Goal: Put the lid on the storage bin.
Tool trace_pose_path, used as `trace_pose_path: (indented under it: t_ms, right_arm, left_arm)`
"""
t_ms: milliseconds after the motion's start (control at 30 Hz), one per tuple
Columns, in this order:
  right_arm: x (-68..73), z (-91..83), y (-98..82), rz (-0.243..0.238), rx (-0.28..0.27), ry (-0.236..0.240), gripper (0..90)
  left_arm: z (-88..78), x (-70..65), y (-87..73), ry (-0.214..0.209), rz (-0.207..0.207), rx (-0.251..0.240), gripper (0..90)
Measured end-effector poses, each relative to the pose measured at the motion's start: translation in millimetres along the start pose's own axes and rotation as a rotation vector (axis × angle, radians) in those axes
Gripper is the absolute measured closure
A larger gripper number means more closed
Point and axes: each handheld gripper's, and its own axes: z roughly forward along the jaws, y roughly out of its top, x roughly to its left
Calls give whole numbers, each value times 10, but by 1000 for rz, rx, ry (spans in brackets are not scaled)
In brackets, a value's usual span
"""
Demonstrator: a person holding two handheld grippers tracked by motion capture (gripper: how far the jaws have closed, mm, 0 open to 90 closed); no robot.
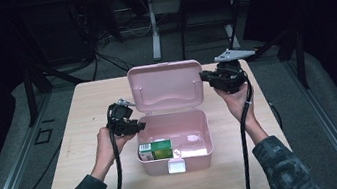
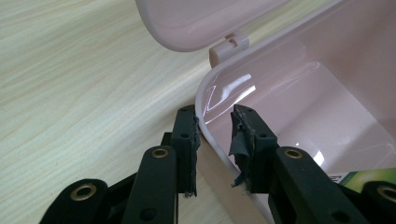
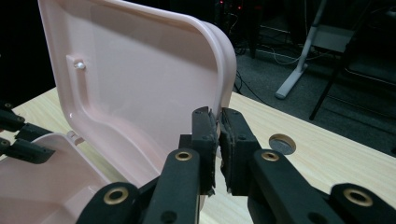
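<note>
With lid up, pink box holds 1 green carton.

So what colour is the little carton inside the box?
Green and white: the small cardboard carton lies in the pink plastic box, clearest in the high view.

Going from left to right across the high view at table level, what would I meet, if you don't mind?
Left hand-held gripper → green carton inside the pink box → right hand-held gripper at the lid's right edge.
</note>
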Motion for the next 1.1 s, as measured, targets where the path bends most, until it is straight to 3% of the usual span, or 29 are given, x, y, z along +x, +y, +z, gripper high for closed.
trace_pose_path:
  t_ms: [500, 667, 900, 1100]
  right_arm:
    - [52, -144, -62, -57, -12, 2, 838]
    - [41, -184, -57, -48, 2, 25, 833]
    - [99, -240, -40, -92, 27, 17, 843]
    - [118, -293, -63, -97, 29, 21, 868]
  left_arm:
    - [11, -28, -4, -5, -6, -6, 707]
    - [13, -30, -6, -12, -6, -4, 696]
    - [17, -44, -6, -12, -7, -4, 664]
    - [13, -45, -10, -21, -4, -2, 634]
